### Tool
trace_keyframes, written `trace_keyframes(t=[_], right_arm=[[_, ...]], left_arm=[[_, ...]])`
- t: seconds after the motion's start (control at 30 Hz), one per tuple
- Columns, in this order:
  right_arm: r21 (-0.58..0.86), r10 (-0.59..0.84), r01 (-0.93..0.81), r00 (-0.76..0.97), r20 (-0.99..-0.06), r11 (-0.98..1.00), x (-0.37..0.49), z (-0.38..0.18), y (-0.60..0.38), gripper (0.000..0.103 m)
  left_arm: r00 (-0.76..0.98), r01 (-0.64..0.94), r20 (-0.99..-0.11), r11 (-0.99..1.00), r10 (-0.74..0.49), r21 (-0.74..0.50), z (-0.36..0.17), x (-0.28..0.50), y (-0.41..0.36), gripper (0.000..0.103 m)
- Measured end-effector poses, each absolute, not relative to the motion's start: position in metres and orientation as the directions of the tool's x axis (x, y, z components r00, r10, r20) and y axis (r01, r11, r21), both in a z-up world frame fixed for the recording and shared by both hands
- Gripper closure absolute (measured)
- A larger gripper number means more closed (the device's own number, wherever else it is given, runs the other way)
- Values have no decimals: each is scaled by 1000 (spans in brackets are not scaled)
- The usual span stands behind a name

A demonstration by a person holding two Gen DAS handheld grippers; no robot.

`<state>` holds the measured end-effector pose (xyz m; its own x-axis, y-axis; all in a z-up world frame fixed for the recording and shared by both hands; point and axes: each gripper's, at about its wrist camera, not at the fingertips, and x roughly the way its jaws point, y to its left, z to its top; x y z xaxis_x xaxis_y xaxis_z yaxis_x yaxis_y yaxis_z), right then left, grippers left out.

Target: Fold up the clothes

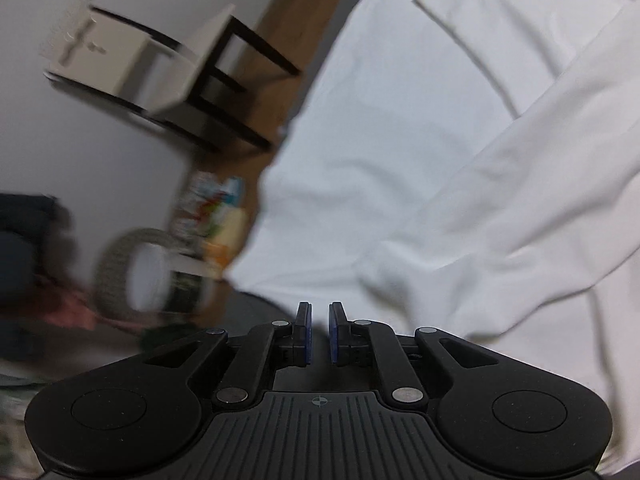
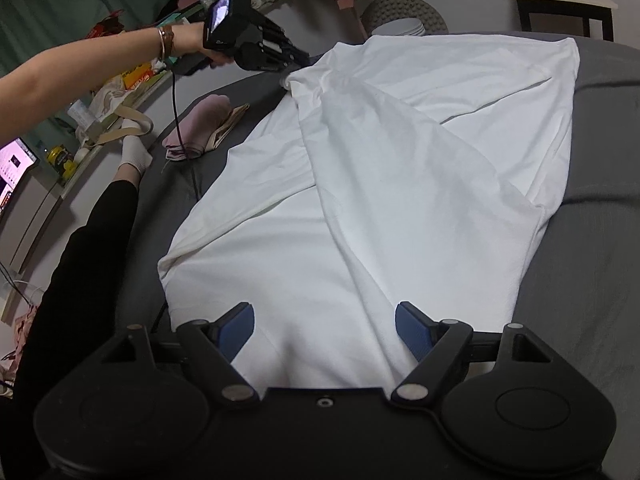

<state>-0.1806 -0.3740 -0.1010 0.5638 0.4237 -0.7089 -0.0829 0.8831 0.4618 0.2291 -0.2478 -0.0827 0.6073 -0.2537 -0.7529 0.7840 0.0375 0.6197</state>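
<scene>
Jaws of right gripper (image 2: 325, 330) spread wide, hovering over near hem of white cotton garment (image 2: 380, 184) lying half-folded on grey bed cover (image 2: 592, 240). Left gripper (image 1: 319, 332) jaws nearly together with a narrow gap; grip on the garment's far corner unclear. Pink folded cloth (image 2: 200, 128) lies beside. No readable writing.

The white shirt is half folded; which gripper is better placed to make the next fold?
Probably the left gripper: it sits at the shirt's far corner, jaws almost shut, though a grasp is unclear. The right gripper is open above the near hem, holding nothing.
</scene>
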Motion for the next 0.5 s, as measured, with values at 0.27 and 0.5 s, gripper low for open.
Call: trace_keyframes(t=[0.27, 0.5], right_arm=[[470, 423, -76, 578, -698, 879, -184, -99, -378, 25], [475, 430, -81, 576, -696, 876, -184, -100, -377, 24]], left_arm=[[298, 922, -883, 348, -362, 168, -48, 252, -222, 94], [350, 900, -895, 364, -278, 238, -82, 234, -213, 94]])
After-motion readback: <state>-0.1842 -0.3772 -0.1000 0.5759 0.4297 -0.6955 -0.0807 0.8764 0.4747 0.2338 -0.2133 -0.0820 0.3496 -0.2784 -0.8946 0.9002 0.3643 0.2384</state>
